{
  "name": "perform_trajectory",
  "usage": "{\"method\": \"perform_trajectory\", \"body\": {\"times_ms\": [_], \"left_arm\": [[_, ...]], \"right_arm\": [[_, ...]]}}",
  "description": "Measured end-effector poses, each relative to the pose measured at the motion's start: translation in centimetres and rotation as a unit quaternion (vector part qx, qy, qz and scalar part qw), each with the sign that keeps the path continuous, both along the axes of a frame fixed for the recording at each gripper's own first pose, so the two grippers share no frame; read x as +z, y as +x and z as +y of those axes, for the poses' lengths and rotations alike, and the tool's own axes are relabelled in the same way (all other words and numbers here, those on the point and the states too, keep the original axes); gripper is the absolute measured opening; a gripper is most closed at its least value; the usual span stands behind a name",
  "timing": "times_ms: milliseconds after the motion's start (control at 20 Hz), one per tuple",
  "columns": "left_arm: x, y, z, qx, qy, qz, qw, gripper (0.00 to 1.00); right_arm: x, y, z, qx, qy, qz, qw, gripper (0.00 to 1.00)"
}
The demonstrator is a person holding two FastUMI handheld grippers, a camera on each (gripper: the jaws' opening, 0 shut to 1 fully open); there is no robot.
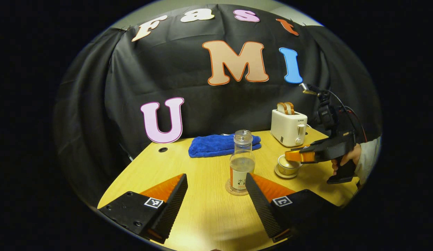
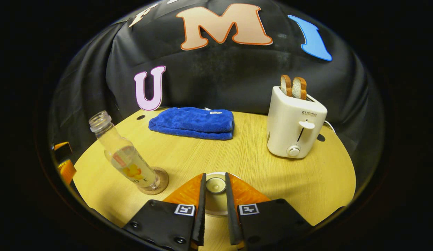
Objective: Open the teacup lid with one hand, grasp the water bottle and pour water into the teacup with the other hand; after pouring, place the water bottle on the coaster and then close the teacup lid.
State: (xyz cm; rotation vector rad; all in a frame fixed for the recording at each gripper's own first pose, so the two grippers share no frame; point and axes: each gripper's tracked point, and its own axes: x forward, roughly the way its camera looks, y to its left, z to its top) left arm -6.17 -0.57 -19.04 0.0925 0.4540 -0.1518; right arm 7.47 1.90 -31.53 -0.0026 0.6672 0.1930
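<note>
A clear, capless water bottle (image 1: 241,160) stands upright on a round coaster (image 1: 233,191) in the middle of the table, part full. My left gripper (image 1: 216,177) is open just short of it, with the bottle beside one fingertip. In the right gripper view the bottle (image 2: 127,160) on its coaster (image 2: 159,183) appears at the left. The pale teacup (image 1: 288,166) sits on a saucer to the bottle's right. A hand holds my right gripper (image 1: 300,156) over the cup. That right gripper (image 2: 215,176) is shut on the knob of the teacup lid (image 2: 215,185), which lies on the cup.
A folded blue towel (image 2: 193,122) lies at the back of the wooden table (image 2: 254,167). A white toaster (image 2: 295,123) holding two bread slices stands at the back right. The left gripper's fingers (image 2: 64,164) show at the far left edge.
</note>
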Motion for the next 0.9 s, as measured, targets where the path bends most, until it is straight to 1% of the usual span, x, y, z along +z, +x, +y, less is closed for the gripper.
{"method": "perform_trajectory", "body": {"times_ms": [250, 350, 400, 500, 600, 700, 750, 800, 850, 900], "left_arm": [[1.1, 0.4, 0.0, -0.007, 0.005, -0.012, 1.0, 0.97], [1.6, 0.6, -0.1, -0.009, 0.004, -0.017, 1.0, 0.97], [1.9, 0.7, -0.2, -0.01, 0.002, -0.02, 1.0, 0.97], [2.7, 1.1, -0.4, -0.012, -0.001, -0.028, 1.0, 0.97], [3.8, 2.3, -0.2, -0.007, -0.009, -0.04, 0.999, 0.97], [5.3, 3.7, -0.2, 0.0, -0.019, -0.059, 0.998, 0.97], [6.2, 4.2, -0.3, 0.002, -0.021, -0.068, 0.997, 0.97], [7.0, 4.7, -0.2, 0.003, -0.021, -0.076, 0.997, 0.97], [7.7, 5.3, -0.1, 0.004, -0.02, -0.087, 0.996, 0.96], [8.6, 5.8, 0.0, 0.006, -0.021, -0.098, 0.995, 1.0]], "right_arm": [[0.1, 0.3, -0.1, -0.004, -0.008, -0.01, 1.0, 0.31], [0.2, 0.1, -0.3, -0.005, -0.013, -0.01, 1.0, 0.36], [0.5, -0.1, -0.2, -0.005, -0.008, -0.011, 1.0, 0.36], [2.5, 0.1, 0.0, -0.01, 0.011, -0.034, 0.999, 0.55], [5.5, 0.0, -0.1, -0.022, 0.027, -0.066, 0.997, 0.73], [9.0, -0.3, -0.7, -0.033, 0.027, -0.108, 0.993, 0.92], [11.1, -0.7, -1.0, -0.035, 0.024, -0.134, 0.99, 0.93], [12.8, -1.2, -1.4, -0.038, 0.016, -0.156, 0.987, 0.9], [14.4, -1.7, -1.9, -0.039, 0.007, -0.175, 0.984, 0.92], [15.9, -2.3, -2.3, -0.042, 0.001, -0.191, 0.981, 0.9]]}}
